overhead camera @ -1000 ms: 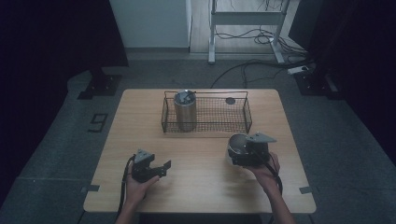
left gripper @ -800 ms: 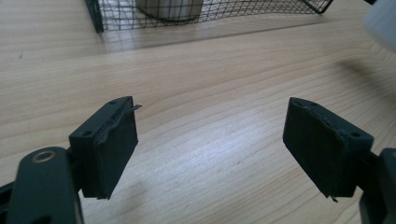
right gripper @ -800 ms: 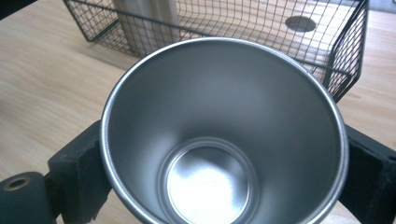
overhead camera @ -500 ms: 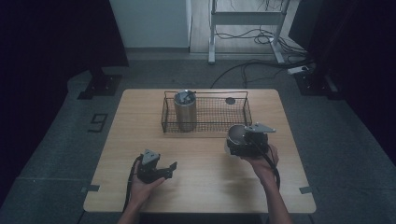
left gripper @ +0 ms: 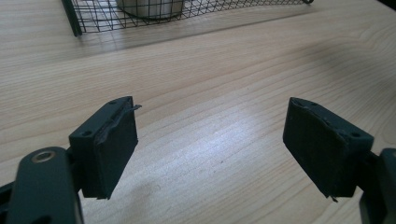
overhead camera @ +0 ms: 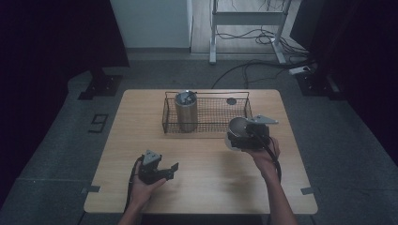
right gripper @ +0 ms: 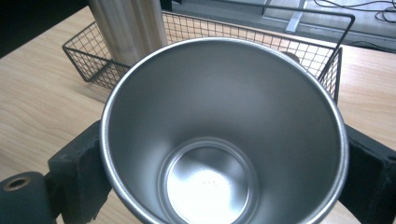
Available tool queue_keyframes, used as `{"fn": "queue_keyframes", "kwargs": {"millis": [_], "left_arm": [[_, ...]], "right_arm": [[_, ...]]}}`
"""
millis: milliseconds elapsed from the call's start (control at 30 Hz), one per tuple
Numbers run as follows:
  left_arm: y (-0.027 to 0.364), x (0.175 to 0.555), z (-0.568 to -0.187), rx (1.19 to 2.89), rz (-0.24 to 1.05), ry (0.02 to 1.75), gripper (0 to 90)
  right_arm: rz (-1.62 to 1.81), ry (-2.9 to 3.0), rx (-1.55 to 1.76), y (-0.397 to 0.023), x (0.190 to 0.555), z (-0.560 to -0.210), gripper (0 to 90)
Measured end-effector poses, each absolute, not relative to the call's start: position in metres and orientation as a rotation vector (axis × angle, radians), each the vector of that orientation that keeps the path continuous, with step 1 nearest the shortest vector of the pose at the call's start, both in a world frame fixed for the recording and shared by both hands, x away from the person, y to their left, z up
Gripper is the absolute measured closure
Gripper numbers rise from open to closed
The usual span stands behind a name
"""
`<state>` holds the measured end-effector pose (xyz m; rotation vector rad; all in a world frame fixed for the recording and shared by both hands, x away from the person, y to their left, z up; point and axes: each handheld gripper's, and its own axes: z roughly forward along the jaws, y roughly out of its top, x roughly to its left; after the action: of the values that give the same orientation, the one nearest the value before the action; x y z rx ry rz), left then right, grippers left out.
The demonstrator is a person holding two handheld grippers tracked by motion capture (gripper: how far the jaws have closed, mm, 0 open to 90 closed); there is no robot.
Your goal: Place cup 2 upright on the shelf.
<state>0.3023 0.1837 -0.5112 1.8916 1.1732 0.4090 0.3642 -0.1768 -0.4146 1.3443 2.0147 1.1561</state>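
Observation:
My right gripper point(overhead camera: 242, 137) is shut on a bare steel cup point(overhead camera: 236, 125), held just off the table by the wire basket's point(overhead camera: 207, 125) front right corner. In the right gripper view the cup point(right gripper: 224, 107) gapes toward the camera, empty, with a black pad point(right gripper: 77, 170) pressed on each side. A tall metal cylinder point(overhead camera: 186, 110) stands in the basket's left end. My left gripper point(overhead camera: 172, 169) rests low over the table's front left, open. Its own view shows my left gripper point(left gripper: 219, 149) with only bare wood between the jaws.
The wooden table point(overhead camera: 211, 192) has free room in front of the basket. A small dark round thing point(overhead camera: 231, 101) lies in the basket's back right. The basket's near wall point(left gripper: 140, 16) and the cylinder's base show at the top of the left gripper view.
The right hand has lifted the cup and carried it closer to the basket's front right corner. The left hand has barely shifted.

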Motion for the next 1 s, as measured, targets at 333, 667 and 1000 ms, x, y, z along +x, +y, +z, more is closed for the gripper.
{"fn": "queue_keyframes", "kwargs": {"millis": [333,667,1000], "left_arm": [[0.184,0.297,-0.511,1.893,0.419,1.17,18.0],[0.185,0.298,-0.512,1.898,0.416,1.168,18.0],[0.183,0.297,-0.513,1.908,0.418,1.168,18.1]], "right_arm": [[1.199,1.991,1.335,-0.178,0.372,-0.4,7.0],[1.199,1.989,1.315,-0.169,0.385,-0.388,7.0],[1.177,1.993,1.336,-0.167,0.405,-0.386,7.0]]}}
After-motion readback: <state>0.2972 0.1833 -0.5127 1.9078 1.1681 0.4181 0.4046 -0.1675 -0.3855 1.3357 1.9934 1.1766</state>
